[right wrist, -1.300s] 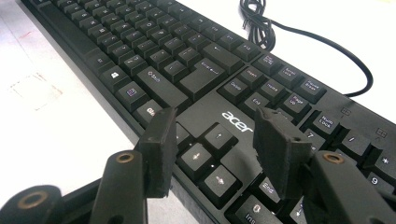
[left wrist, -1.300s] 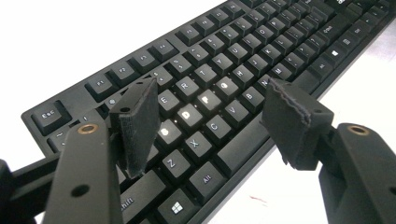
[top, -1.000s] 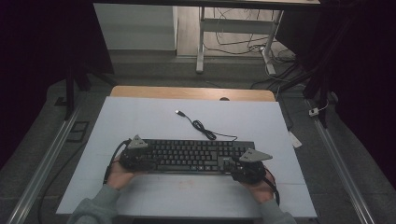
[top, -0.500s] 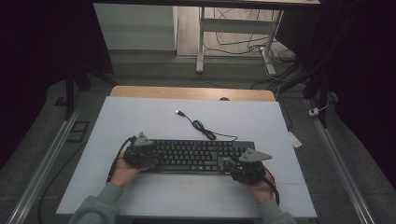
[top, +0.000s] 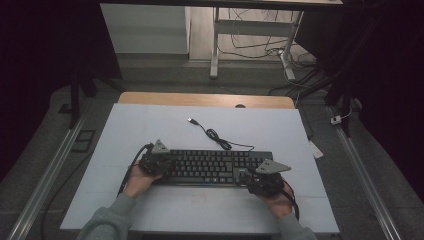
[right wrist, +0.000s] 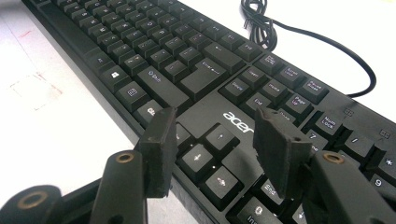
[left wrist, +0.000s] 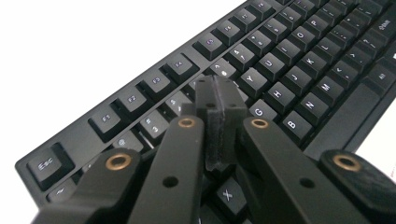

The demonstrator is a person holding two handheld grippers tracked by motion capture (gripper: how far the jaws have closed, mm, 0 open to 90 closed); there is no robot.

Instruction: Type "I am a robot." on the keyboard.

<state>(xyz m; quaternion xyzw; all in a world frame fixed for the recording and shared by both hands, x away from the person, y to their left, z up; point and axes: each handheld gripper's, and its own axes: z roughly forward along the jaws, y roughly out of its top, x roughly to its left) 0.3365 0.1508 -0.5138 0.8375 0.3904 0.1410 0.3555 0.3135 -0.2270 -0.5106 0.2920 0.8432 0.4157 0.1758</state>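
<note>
High view: white table (top: pixel 150 125), dark room

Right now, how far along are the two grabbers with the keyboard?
Done: both are at the keyboard, left gripper over the letter keys, right gripper over the arrow keys. In hand: the left one's jaws have just closed, pads together with nothing between them, tip above the keys, perhaps to press one. The right one's jaws stand open. Left: the cable lies unplugged on the table.
</note>
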